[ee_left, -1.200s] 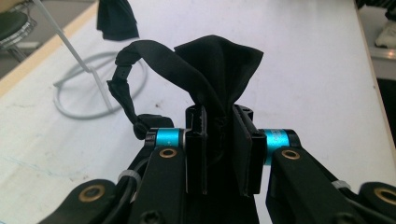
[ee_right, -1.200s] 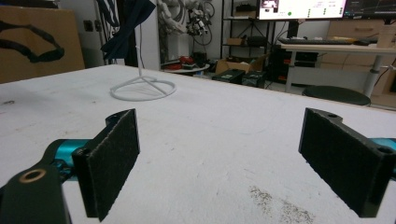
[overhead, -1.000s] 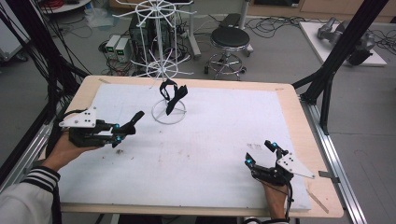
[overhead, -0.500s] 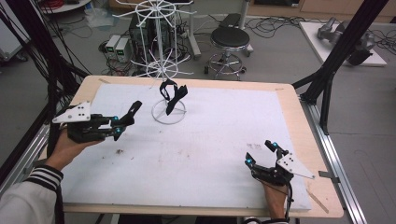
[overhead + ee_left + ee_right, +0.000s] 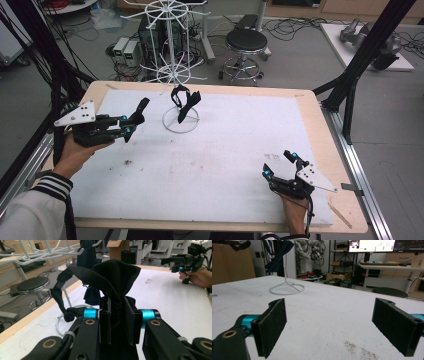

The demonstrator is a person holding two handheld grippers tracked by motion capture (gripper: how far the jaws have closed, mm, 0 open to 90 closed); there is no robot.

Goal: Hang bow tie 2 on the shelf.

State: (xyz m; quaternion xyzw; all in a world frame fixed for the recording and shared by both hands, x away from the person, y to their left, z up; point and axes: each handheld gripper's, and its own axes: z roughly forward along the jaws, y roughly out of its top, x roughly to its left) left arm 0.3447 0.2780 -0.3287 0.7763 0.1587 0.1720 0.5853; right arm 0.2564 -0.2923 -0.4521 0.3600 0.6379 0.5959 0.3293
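My left gripper [image 5: 130, 124] hovers over the table's left side, shut on a black cloth [image 5: 140, 108] that sticks out past its tips. In the left gripper view the cloth [image 5: 111, 277] is pinched between the two pads [image 5: 105, 320], and a strap with a buckle [image 5: 59, 288] hangs off its left side. A white wire hook rack [image 5: 176, 75] stands at the table's far middle with another dark cloth [image 5: 184, 102] hanging on it. My right gripper [image 5: 276, 163] rests open near the front right, and nothing is between its pads [image 5: 273, 325].
A white mat [image 5: 225, 145] covers the wooden table [image 5: 312, 107]. The rack's ring base [image 5: 286, 289] lies ahead of the right gripper. A stool [image 5: 246, 42], cables and equipment boxes stand on the floor behind the table. A black frame post [image 5: 357, 70] rises at the right.
My left gripper has moved a little farther from the person's side of the table, toward the rack, with the black cloth in it. The right gripper has stayed put.
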